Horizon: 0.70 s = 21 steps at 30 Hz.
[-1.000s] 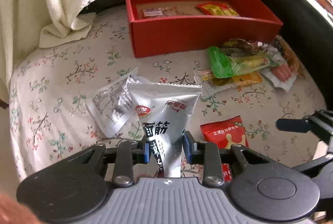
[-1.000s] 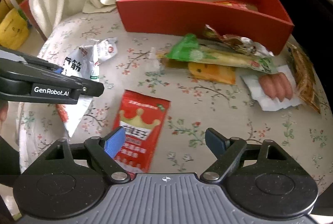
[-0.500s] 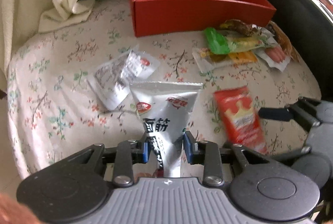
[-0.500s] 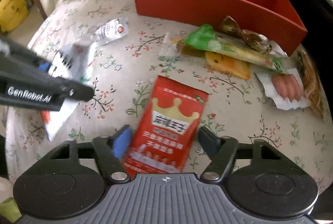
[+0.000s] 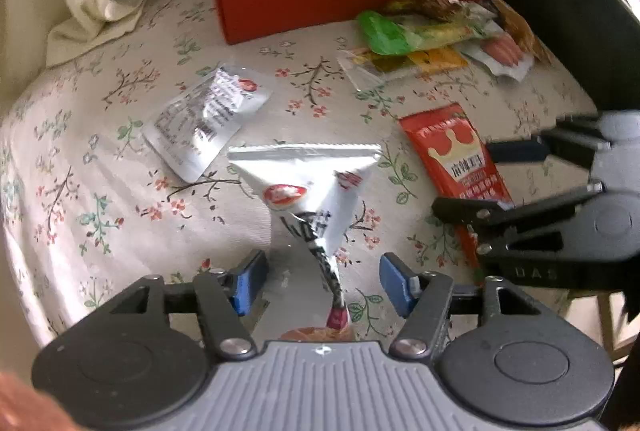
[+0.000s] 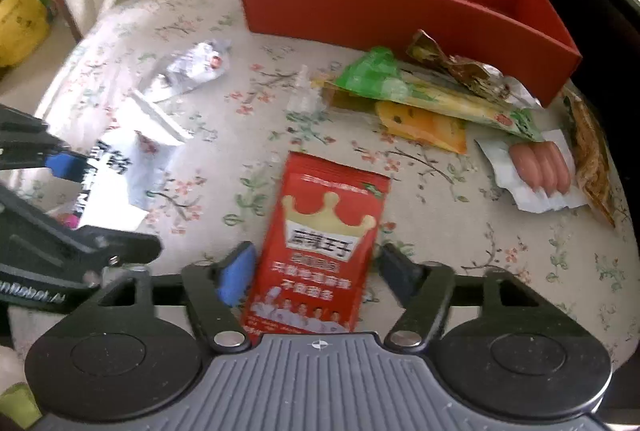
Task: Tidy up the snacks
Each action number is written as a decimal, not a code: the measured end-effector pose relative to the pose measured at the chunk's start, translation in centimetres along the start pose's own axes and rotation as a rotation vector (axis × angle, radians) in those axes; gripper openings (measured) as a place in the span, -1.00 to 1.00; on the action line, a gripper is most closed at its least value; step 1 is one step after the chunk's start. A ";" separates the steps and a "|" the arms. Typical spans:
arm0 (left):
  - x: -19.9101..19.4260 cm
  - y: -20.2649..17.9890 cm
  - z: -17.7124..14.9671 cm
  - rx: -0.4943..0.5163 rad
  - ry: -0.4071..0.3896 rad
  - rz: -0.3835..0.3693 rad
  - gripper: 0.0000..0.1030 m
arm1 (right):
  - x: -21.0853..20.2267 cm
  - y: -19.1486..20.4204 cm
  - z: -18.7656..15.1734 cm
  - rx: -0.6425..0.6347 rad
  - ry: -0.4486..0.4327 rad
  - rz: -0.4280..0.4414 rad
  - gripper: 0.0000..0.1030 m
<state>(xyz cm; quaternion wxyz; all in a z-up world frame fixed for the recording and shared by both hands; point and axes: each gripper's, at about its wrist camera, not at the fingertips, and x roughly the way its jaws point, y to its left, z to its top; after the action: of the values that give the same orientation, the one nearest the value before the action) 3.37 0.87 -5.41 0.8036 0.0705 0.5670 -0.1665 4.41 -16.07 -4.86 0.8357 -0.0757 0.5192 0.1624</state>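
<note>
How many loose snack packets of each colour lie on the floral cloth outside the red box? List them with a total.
Silver: 2, the flat packet and the twisted packet
Red: 1, the crown packet
Green: 1, the green packet
Orange: 1, the orange packet
Brown: 2, the crinkled wrapper and the strip packet
White with sausages: 1, the sausage packet
Total: 8

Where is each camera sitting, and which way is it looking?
Left wrist: sits on the left gripper, looking down along its fingers at a silver packet between the opening jaws; the right gripper shows at the right.
Right wrist: sits on the right gripper, looking down at a red packet between its opening jaws; the left gripper shows at the left.
Shared: both packets, the red box, the flowered cloth.
</note>
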 end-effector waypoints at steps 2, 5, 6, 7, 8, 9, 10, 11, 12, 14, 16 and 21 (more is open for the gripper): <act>0.0 -0.2 -0.1 0.007 -0.004 0.009 0.11 | 0.1 -0.5 0.0 0.022 0.003 0.015 0.58; -0.2 0.0 -0.2 -0.005 -0.018 0.045 -0.34 | -0.2 -0.4 -0.3 0.005 -0.006 0.007 0.40; -0.3 0.2 -0.2 -0.007 -0.023 0.061 -0.41 | -0.3 -0.4 -0.3 -0.002 -0.008 0.008 0.30; -0.4 0.4 -0.1 -0.022 -0.027 0.054 -0.42 | -0.4 -0.5 -0.2 -0.003 -0.008 0.014 0.27; -0.5 0.7 -0.1 -0.043 -0.030 0.040 -0.45 | -0.4 -0.6 -0.2 0.005 -0.008 0.023 0.22; -0.6 0.9 -0.1 -0.055 -0.036 0.035 -0.46 | -0.5 -0.8 -0.1 0.015 -0.007 0.033 0.18; -0.7 0.9 0.0 -0.057 -0.044 0.039 -0.47 | -0.6 -1.0 0.0 0.025 -0.007 0.046 0.15; -0.9 0.9 0.1 -0.058 -0.053 0.041 -0.49 | -0.8 -1.1 0.1 0.034 -0.011 0.056 0.11; -1.1 0.8 0.2 -0.062 -0.063 0.037 -0.53 | -1.0 -1.2 0.2 0.040 -0.019 0.064 0.10; -1.6 0.8 0.5 -0.075 -0.079 0.018 -0.63 | -1.4 -1.3 0.6 0.046 -0.039 0.072 0.09; -1.9 0.7 1.0 -0.082 -0.097 0.011 -0.65 | -1.6 -1.6 0.9 0.059 -0.054 0.079 0.07; -2.2 0.7 1.9 -0.093 -0.120 -0.002 -0.69 | -2.0 -2.3 1.6 0.090 -0.084 0.091 0.06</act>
<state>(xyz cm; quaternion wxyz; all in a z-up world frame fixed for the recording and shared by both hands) 4.60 1.40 -2.74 0.8384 0.0224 0.5251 -0.1445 5.77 -18.13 -2.44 0.8511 -0.0076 0.4932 0.1799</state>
